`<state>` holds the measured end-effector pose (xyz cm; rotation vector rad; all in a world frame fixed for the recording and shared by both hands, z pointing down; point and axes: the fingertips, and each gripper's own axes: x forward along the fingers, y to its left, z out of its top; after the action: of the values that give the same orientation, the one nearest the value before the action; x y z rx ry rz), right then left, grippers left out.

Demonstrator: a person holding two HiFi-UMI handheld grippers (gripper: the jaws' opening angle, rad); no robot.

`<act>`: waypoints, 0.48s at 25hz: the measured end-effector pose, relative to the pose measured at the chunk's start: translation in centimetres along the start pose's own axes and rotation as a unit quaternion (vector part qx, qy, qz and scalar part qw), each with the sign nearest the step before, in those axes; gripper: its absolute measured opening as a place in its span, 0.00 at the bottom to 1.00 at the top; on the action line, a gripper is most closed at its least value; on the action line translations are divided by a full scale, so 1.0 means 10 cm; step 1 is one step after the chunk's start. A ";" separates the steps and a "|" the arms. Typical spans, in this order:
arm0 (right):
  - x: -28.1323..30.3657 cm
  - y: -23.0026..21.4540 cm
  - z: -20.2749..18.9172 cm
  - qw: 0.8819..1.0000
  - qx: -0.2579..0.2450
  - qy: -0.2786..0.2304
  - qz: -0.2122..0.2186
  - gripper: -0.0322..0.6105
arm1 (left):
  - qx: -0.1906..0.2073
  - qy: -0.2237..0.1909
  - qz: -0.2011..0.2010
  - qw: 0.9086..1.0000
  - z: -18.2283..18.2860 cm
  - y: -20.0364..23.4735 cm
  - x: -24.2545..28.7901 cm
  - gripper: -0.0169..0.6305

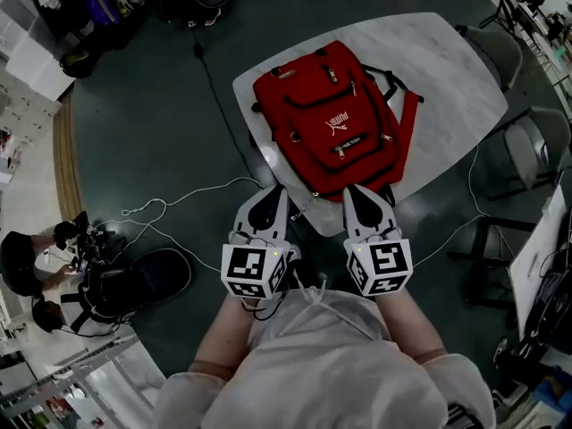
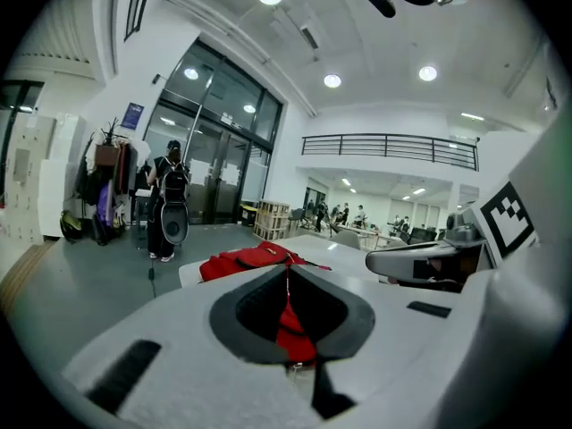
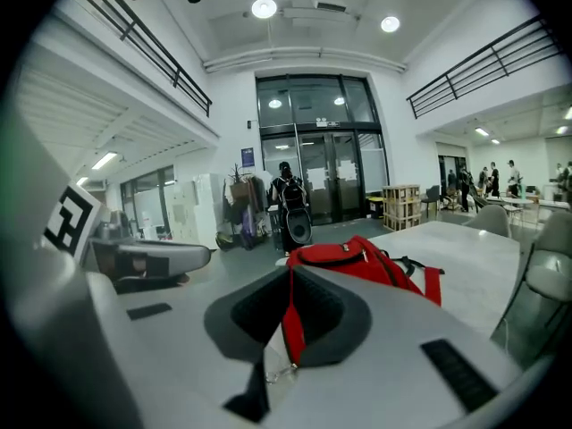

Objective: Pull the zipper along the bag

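While neither tool grips anything, the step in hand looks like the approach; the left gripper [image 1: 275, 195] and right gripper [image 1: 355, 193] sit at lower centre, each with its jaws pressed together, tips at the near edge of the red backpack [image 1: 331, 119]; it lies flat on the smooth white table [image 1: 447, 88], upper centre; next, I judge, one gripper must open onto a small pale zipper pull [image 1: 339, 151] while the other steadies the soft, padded, black-trimmed fabric.

Side by side, pointing toward 12 o'clock: left gripper [image 1: 278, 189] at 7 o'clock, right gripper [image 1: 357, 189] at 5 o'clock. Jaws of both closed, tips touching.
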<state>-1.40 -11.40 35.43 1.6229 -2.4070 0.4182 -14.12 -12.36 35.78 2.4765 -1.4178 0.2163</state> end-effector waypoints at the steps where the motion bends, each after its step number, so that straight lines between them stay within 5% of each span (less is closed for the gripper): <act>1: 0.06 0.02 -0.03 1.000 0.000 0.006 -0.004 0.09 | 0.000 0.006 -0.009 1.000 -0.03 0.05 0.05 0.06; 12: 0.54 -0.11 -0.99 0.990 0.018 0.140 -0.029 0.09 | -0.054 0.094 -0.072 0.991 -0.96 0.12 0.45 0.06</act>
<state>-2.23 -13.05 46.57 1.5289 -2.1526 0.6368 -12.79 -13.63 46.25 2.3864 -1.1397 0.3250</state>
